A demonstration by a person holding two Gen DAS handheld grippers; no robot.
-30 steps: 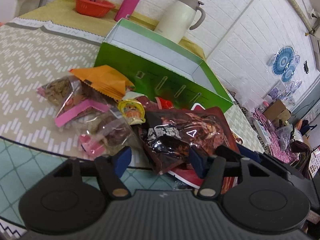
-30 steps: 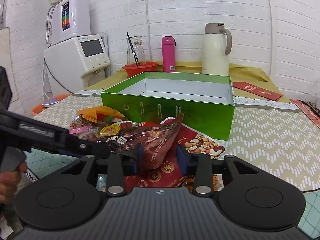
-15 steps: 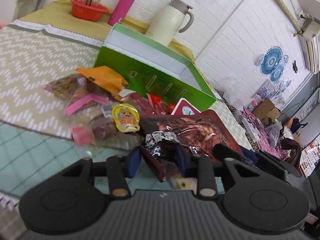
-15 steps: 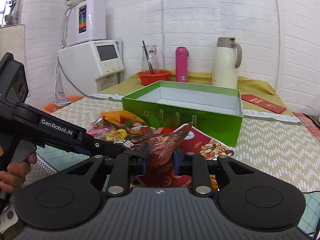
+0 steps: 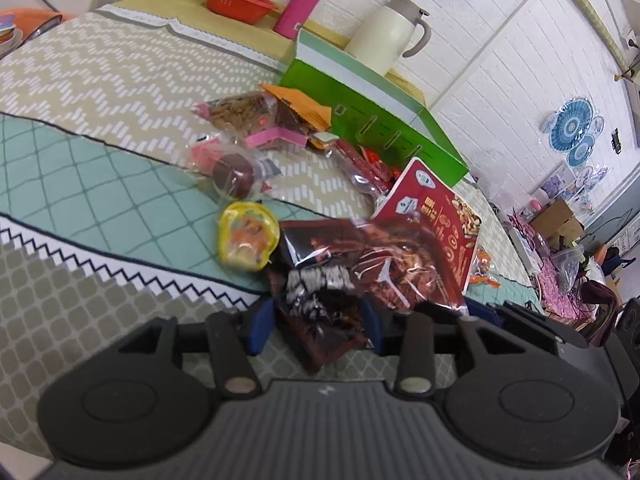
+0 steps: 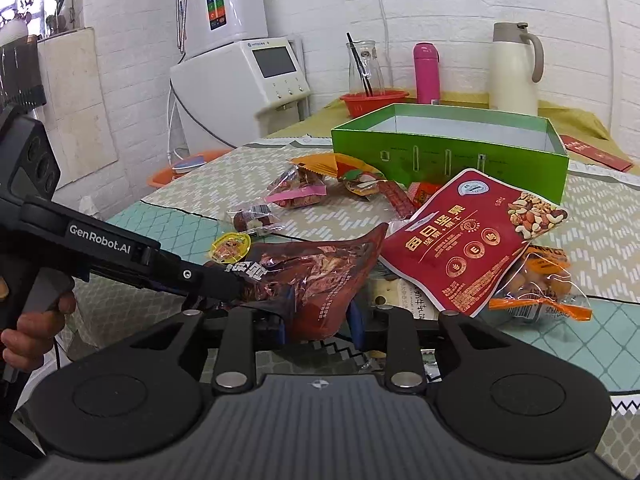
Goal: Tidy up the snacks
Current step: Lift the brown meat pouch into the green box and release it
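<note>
A shiny brown snack bag point(image 5: 372, 264) point(image 6: 316, 268) hangs off the table's near edge between both grippers. My left gripper point(image 5: 316, 326) has the bag's printed end between its blue pads. My right gripper point(image 6: 318, 324) has the other end, and the bag fills its gap. Both sets of jaws are opening but the pads still touch the bag. The left gripper point(image 6: 216, 280) reaches in from the left of the right wrist view. Behind lie a yellow jelly cup point(image 5: 248, 236) point(image 6: 231, 246), a red nut pouch point(image 5: 432, 208) point(image 6: 472, 240) and the open green box point(image 5: 384, 136) point(image 6: 440, 156).
Several small snack packets point(image 5: 248, 116) point(image 6: 296, 192) lie in front of the box, and an orange-sealed bag point(image 6: 536, 280) lies at the right. A cream jug point(image 6: 514, 72), a pink bottle point(image 6: 426, 72) and a red basket point(image 6: 372, 102) stand behind. A hand point(image 6: 24, 336) holds the left gripper's handle.
Both grippers closed on the brown bag and drew it back from the pile to the table's near edge. The jaws now stand a little wider than half a second ago.
</note>
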